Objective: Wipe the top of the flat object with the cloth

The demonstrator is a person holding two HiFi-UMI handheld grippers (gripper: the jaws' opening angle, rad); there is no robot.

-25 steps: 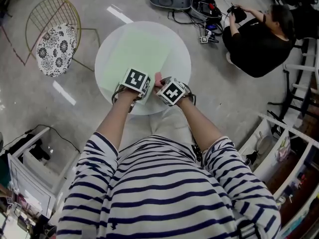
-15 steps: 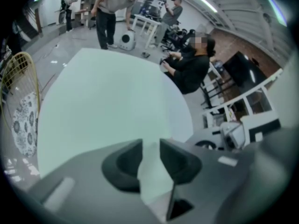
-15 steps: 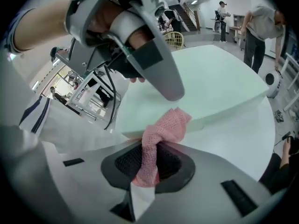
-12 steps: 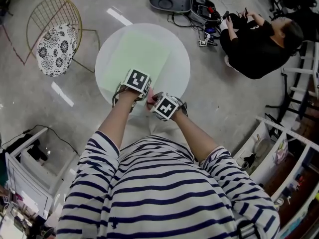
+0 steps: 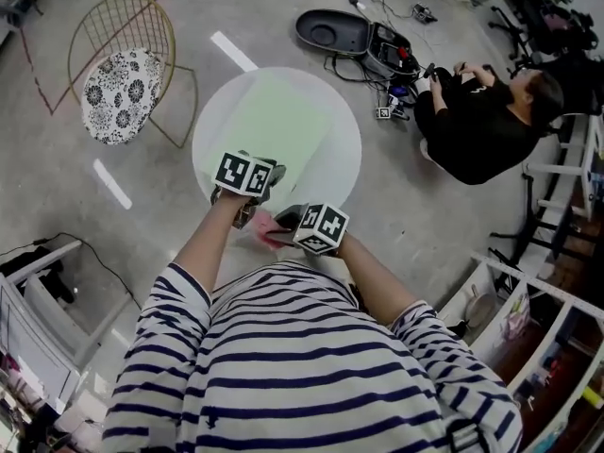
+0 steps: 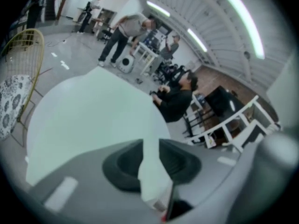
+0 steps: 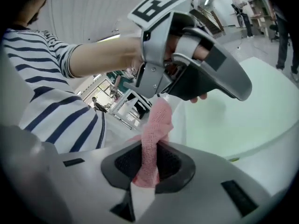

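Observation:
A pale green flat sheet lies on the round white table. At the sheet's near edge is my left gripper. Its jaws are closing, and in the left gripper view a lifted corner of the sheet is pinched between the pads. My right gripper hovers by the table's near rim, close to my body, and points left. It is shut on a pink mesh cloth, which sticks up from the jaws. In the head view the cloth shows just below the left gripper.
A gold wire chair with a floral cushion stands left of the table. A person in black sits on the floor at the right, by an open case and cables. White shelving runs along the lower right.
The right gripper has drawn back with the pink cloth, from the sheet's near edge to the table's near rim. The left gripper stays at the sheet's near edge.

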